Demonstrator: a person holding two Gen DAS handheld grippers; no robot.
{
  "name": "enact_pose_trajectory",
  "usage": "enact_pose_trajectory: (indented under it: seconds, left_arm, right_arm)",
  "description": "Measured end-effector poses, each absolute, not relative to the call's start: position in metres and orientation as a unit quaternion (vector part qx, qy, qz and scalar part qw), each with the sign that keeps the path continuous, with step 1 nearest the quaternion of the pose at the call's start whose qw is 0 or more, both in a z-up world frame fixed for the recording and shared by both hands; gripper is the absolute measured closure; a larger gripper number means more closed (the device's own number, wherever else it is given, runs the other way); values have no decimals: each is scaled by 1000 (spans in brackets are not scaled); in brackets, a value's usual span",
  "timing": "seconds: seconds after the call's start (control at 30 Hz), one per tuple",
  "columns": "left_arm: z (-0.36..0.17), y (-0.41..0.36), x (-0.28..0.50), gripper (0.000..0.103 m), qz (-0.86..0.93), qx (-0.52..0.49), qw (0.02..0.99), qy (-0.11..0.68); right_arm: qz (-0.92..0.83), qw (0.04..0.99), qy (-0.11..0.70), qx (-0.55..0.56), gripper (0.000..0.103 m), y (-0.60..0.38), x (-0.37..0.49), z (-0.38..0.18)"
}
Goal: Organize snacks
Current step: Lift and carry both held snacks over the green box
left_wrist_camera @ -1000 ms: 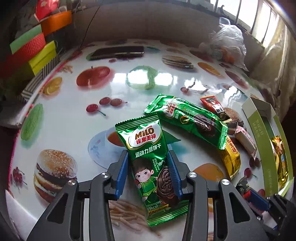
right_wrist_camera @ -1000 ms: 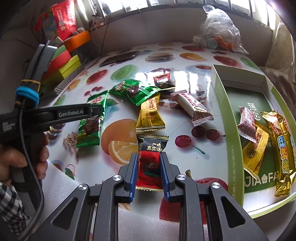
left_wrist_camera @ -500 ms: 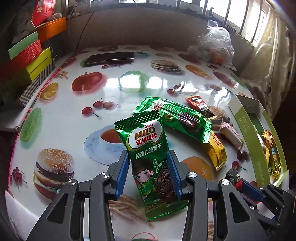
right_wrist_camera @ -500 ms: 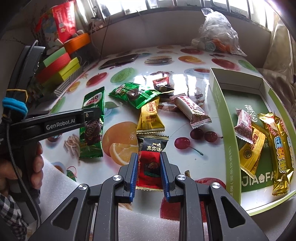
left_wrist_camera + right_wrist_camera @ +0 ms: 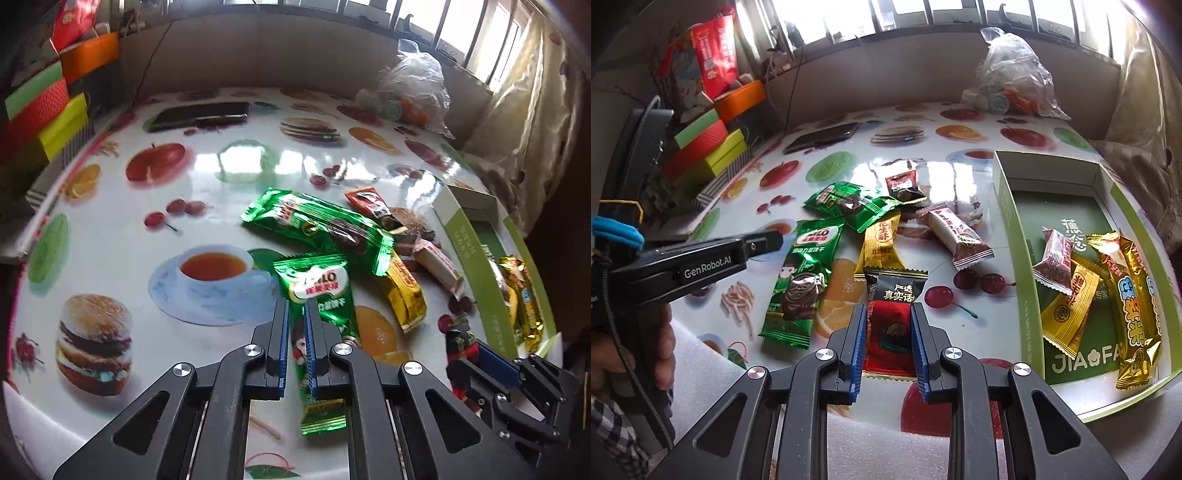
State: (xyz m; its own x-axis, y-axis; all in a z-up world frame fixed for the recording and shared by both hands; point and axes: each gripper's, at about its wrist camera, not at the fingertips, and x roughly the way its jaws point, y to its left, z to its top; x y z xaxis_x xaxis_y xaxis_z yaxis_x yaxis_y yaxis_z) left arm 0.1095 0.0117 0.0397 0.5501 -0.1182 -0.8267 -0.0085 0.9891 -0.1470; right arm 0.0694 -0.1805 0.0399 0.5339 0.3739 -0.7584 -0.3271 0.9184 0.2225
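Now that the left gripper has just been closing, its blue ribbed pads pinch the long green foil Milo biscuit packet across the middle, creasing the wrapper into a narrow fold where half a second ago the jaws stood wide on either side of it. That reads as a grasp just made — the packet looks ready to be lifted toward the box. It lies on the glossy fruit-and-burger printed tablecloth, just in front of a second green foil packet.

Middle of the pile: a yellow crimped-end candy and a white-and-maroon wrapped bar, both slick film, lying loose and flat.

The right gripper is pressed onto a small black-and-red pillow-shaped sachet, pads touching both long edges — no change over the last second.

Far right, the open green-and-white cardboard box already holds several wrapped snacks, among them gold foil bars. Foil is slippery and crumples easily, so the left grip may slide.
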Motion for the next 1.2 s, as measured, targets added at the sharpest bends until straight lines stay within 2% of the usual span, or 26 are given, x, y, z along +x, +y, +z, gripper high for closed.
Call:
enact_pose_trajectory:
  seconds: [0.03, 0.07, 0.1, 0.13, 0.17, 0.2, 0.23, 0.57, 0.73, 0.8, 0.97, 1.03, 1.07, 1.2]
  left_arm:
    - [39, 10, 107, 94, -34, -63, 879, 471]
    - [38, 8, 107, 89, -35, -59, 879, 472]
    - [36, 7, 107, 79, -36, -59, 877, 476]
    - [34, 6, 106, 73, -37, -64, 875, 479]
    - [32, 4, 106, 59, -39, -67, 873, 482]
    - [30, 4, 106, 50, -41, -71, 871, 484]
    - [28, 3, 105, 49, -41, -74, 870, 486]
    - [15, -17, 111, 47, -20, -25, 863, 505]
    - [14, -25, 109, 45, -11, -10, 861, 509]
    - [13, -30, 108, 38, -21, -4, 861, 507]
    - [12, -32, 106, 37, -22, 8, 867, 498]
    - [11, -32, 105, 40, -20, 8, 868, 495]
    - [12, -31, 104, 50, -17, 8, 870, 493]
    - [14, -27, 103, 57, -19, 3, 872, 489]
  right_arm:
    - [200, 875, 440, 26, 81, -180, 69, 40]
    - [200, 875, 440, 25, 81, -180, 69, 39]
    - [200, 875, 440, 25, 81, -179, 69, 39]
    - [200, 874, 441, 25, 81, -179, 69, 39]
    - [201, 875, 441, 25, 81, -179, 69, 39]
    - [200, 875, 441, 26, 81, -179, 70, 39]
    - [199, 875, 441, 28, 81, -180, 70, 38]
    - [199, 873, 444, 33, 81, -182, 72, 36]
    - [200, 871, 446, 38, 81, -184, 73, 33]
    - [199, 872, 446, 39, 81, -184, 73, 33]
    - [197, 873, 445, 41, 81, -185, 72, 33]
    - [196, 873, 445, 43, 81, -186, 72, 33]
    - [195, 873, 445, 43, 81, -186, 72, 33]
    - [195, 873, 445, 42, 81, -186, 71, 34]
